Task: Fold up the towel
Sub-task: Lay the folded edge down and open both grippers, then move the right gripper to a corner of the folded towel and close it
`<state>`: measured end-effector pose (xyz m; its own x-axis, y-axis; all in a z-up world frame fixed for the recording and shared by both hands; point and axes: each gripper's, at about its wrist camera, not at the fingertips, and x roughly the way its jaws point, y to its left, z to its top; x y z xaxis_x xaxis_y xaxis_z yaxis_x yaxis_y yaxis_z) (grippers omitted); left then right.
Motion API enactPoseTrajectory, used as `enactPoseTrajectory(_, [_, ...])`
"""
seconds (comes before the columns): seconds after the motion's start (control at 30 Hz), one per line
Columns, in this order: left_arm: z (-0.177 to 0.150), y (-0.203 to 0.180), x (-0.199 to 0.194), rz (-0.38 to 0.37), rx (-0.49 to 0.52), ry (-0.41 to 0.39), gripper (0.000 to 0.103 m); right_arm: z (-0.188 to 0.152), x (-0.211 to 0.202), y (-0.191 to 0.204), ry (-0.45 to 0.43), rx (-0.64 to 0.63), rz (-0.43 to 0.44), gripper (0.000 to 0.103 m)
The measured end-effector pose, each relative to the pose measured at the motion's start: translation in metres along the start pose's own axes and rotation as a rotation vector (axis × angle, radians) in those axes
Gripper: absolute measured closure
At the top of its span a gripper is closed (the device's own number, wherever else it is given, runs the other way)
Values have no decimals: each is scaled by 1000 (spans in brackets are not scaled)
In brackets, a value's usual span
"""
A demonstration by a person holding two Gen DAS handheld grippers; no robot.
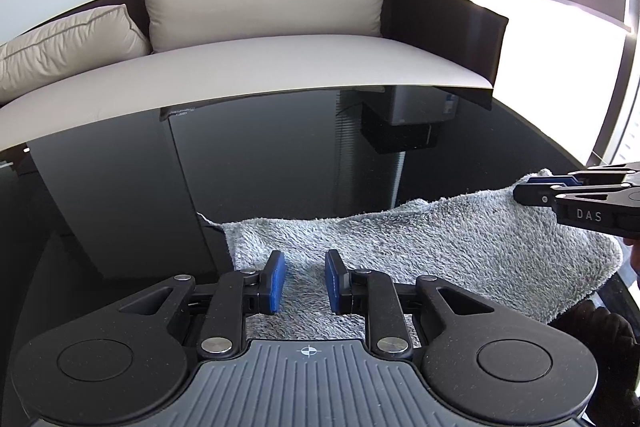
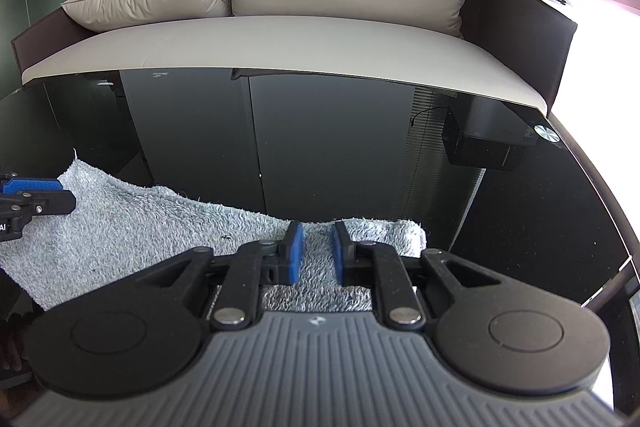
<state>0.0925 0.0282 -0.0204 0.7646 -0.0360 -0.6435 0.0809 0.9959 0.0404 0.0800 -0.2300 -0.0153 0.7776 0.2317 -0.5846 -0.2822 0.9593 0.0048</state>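
Towel (image 1: 420, 251) lies across the near part of the black glass tabletop (image 1: 300, 155), a long grey terry strip that looks already doubled, its far edge wavy and slightly lifted.

My left gripper (image 1: 305, 281) sits over the towel's left end, jaws parted to a narrow gap, blue pads (image 1: 276, 281) clear of the pile; terry shows between them but nothing is pinched. My right gripper (image 2: 316, 253) is over the right end near the rolled corner, jaws likewise narrowly apart, pads not pressing on cloth. Neither holds anything.

Judgement: the towel is laid down and released, and the next fold is to be set up.

Notes for doing it well:
- Take each end at a true corner, through both layers, so the lower layer does not trail.
- Bite deep enough that the thick pile cannot slip off the pads.
- Keep both ends level while lifting; uneven height skews the fold line.
- The glass looks slick, so the cloth may slide rather than hinge. Lift clear before carrying over.
- Match edges before letting go.
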Motion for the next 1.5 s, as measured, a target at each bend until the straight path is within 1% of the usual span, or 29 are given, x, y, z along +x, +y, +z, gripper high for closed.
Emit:
enactPoseTrajectory(0.03, [0,1,-1,3,-4,-1,78,0,-1,-1,-3,6,0,71])
enactPoseTrajectory(0.07, [0,2,-2,6,-8,-2,75,0,-2,-2,-5,12,0,71])
enactPoseTrajectory(0.1, [0,3,-3,9,-14,-4,69,0,-3,-4,-6,23,-4,71])
enactPoseTrajectory(0.17, [-1,6,-7,15,-25,-8,60,0,-6,-8,-6,44,-12,68])
enactPoseTrajectory(0.23, [-1,7,-9,16,-23,-5,56,-1,-9,-11,-8,57,-18,61])
enactPoseTrajectory(0.27, [-2,8,-10,20,-23,-6,52,-3,-12,-12,-11,63,-21,60])
enactPoseTrajectory(0.33, [-4,9,-12,28,-25,-7,38,-4,-16,-15,-15,70,-33,55])
enactPoseTrajectory(0.37, [-5,10,-13,34,-26,-11,21,-5,-18,-16,-17,74,-38,53])
enactPoseTrajectory(0.4, [-6,10,-14,42,-26,-16,7,-6,-20,-17,-18,77,-39,48])
enactPoseTrajectory(0.43, [-7,10,-17,55,-24,-25,3,-7,-22,-17,-16,80,-40,42])
enactPoseTrajectory(0.47, [-8,9,-19,60,-20,-32,2,-8,-24,-18,-14,84,-39,39])
enactPoseTrajectory(0.57, [-9,11,-25,65,-19,-39,1,-12,-27,-19,-9,90,-39,38])
enactPoseTrajectory(0.67, [-11,13,-25,61,-31,-23,1,-15,-30,-20,-4,102,-39,36])
enactPoseTrajectory(0.73, [-13,14,-26,56,-37,-19,1,-17,-32,-21,-7,110,-36,24])
enactPoseTrajectory(0.77, [-13,14,-27,56,-37,-19,1,-18,-34,-21,-14,112,-37,23])
enactPoseTrajectory(0.9, [-15,16,-29,60,-40,-19,1,-20,-39,-21,-21,115,-39,22])
enactPoseTrajectory(0.97, [-16,16,-29,63,-43,-16,1,-22,-41,-22,-16,131,-38,16])
enactPoseTrajectory(1.0, [-16,15,-30,61,-42,-17,1,-22,-42,-23,-17,138,-37,11])
enactPoseTrajectory(1.13, [-18,13,-32,63,-32,-22,1,-24,-47,-23,-24,136,-42,11])
enactPoseTrajectory(1.5, [-24,10,-41,54,-49,-28,1,-32,-59,-25,-18,160,-51,10])
